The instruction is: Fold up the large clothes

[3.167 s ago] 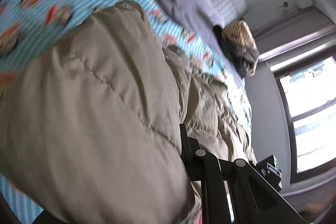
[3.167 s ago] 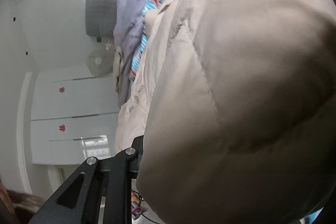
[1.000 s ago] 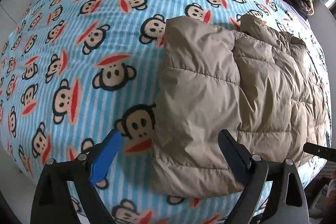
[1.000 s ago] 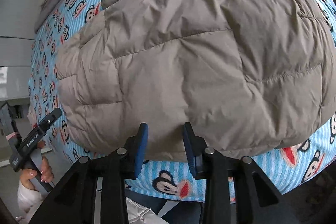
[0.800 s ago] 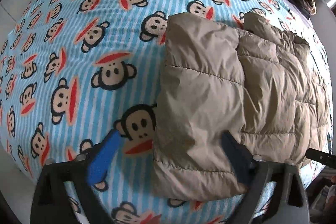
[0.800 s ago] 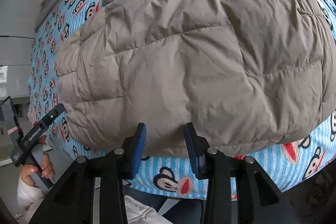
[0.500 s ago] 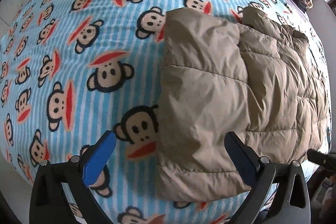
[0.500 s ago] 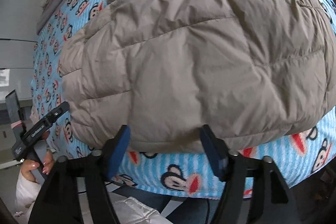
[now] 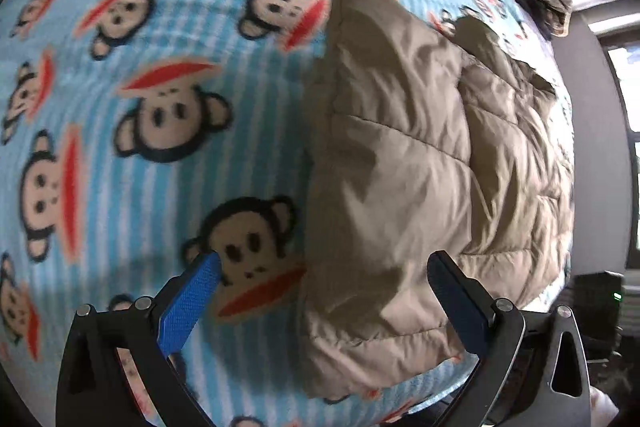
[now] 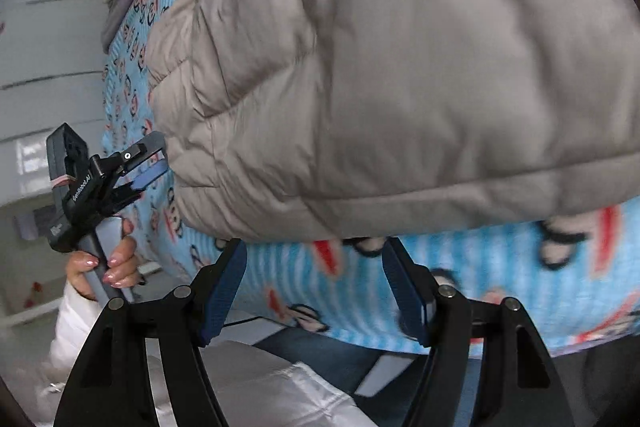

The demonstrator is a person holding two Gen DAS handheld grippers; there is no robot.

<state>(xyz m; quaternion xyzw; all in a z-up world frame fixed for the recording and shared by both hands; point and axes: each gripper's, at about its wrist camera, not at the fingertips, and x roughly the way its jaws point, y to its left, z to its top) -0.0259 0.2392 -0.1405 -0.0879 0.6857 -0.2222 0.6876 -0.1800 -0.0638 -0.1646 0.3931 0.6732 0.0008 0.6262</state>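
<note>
On the monkey-print bed (image 9: 160,27) the folded puffer jacket (image 9: 400,167) lies free, left gripper (image 9: 320,267) and right gripper (image 10: 312,247) with jaws spread wide and empty, so its springy padding may unfold.

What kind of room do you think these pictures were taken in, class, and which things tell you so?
Most likely a bedroom. A blanket printed with cartoon monkeys covers what looks like a bed, a puffy beige jacket lies folded on it, and a window shows at the right edge.
</note>
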